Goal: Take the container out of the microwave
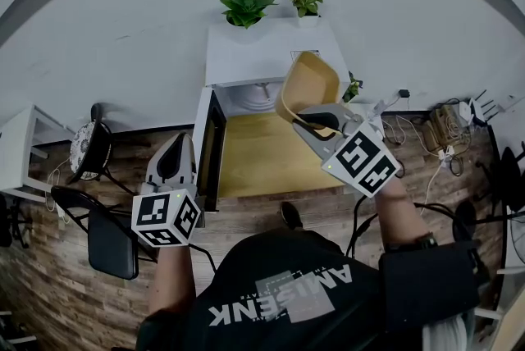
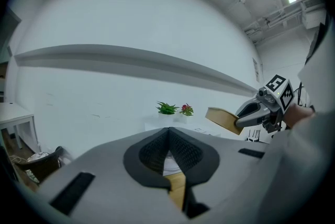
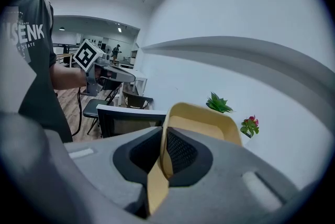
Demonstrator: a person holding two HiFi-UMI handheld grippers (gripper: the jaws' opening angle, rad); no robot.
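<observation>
A tan, shallow container [image 1: 309, 83] hangs tilted in the air in front of the white microwave [image 1: 262, 54]. My right gripper [image 1: 316, 121] is shut on its near rim. In the right gripper view the container's wall [image 3: 201, 121] runs between the pads of the right gripper [image 3: 163, 154]. The microwave's dark-windowed door [image 1: 210, 151] stands open to the left. My left gripper [image 1: 175, 163] is shut on nothing, just left of that door. From the left gripper [image 2: 168, 152] view, the container [image 2: 224, 120] shows at the right in the right gripper [image 2: 250, 112].
Two potted plants [image 1: 245, 7] stand on top of the microwave. A light wooden tabletop [image 1: 262, 161] lies in front of it. A black chair [image 1: 111, 239] and a white side table [image 1: 20, 144] stand at the left; cables [image 1: 426, 132] lie on the floor at the right.
</observation>
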